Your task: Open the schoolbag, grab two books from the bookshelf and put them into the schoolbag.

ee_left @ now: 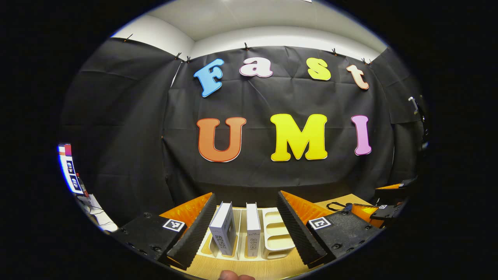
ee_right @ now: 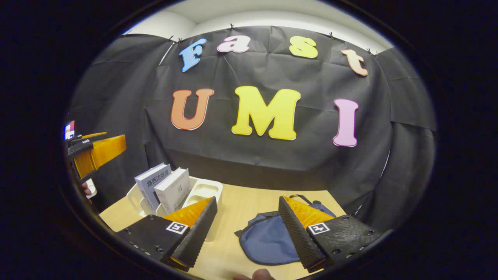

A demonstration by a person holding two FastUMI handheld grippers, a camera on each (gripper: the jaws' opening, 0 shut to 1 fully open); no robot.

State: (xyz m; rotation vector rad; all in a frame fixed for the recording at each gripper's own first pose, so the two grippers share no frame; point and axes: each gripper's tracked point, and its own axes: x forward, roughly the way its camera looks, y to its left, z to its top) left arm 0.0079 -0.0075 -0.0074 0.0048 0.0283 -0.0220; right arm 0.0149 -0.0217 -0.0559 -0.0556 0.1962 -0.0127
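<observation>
On the pale wooden table (ee_right: 249, 202), two white books (ee_left: 223, 227) (ee_left: 253, 228) stand upright in a white slotted plastic bookshelf (ee_left: 274, 237), between the spread left gripper (ee_left: 246, 225). Rightward, the spread right gripper (ee_right: 246, 229) hovers over one flat navy fabric schoolbag (ee_right: 264, 241), table bare between.

Table (ee_right: 249, 202), lower centre of the right gripper view: pale wood-grain surface, smooth, with a soft sheen. Bookshelf (ee_left: 276, 233), bottom centre of the left gripper view: cream plastic, smooth, slightly glossy. Two books (ee_left: 223, 227) (ee_left: 253, 227) standing in it: paper covers, matt. Schoolbag (ee_right: 264, 241), lower centre-right of the right gripper view: blue woven cloth, soft, creased, matt. Wall cloth (ee_right: 272, 163), across the middle of both views: black fabric, matt, with fold lines. Finger pads (ee_left: 291, 221), bottom of each view: ribbed, rough, matt.
</observation>
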